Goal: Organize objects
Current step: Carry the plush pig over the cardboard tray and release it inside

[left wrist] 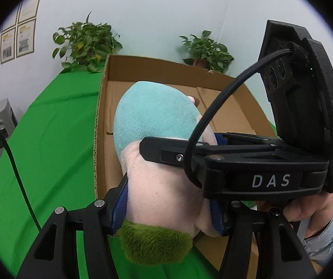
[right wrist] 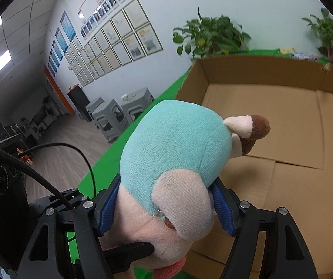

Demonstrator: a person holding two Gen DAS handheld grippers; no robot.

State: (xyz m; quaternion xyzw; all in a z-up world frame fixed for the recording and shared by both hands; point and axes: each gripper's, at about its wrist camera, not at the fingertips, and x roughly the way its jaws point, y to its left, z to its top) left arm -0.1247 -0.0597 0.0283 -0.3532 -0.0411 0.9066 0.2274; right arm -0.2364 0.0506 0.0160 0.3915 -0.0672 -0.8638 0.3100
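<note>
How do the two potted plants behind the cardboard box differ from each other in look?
In the left wrist view, the left potted plant is bigger and bushier, with a few yellow leaves; the right potted plant is smaller and all green. The left one stands past the left corner of the cardboard box, the right one behind its far wall. A pot shows under the right plant only. Both have broad green leaves and stand against the white wall.

Potted plants (right wrist: 209, 36), framed wall papers (right wrist: 119, 39), grey stools (right wrist: 110, 116).
</note>
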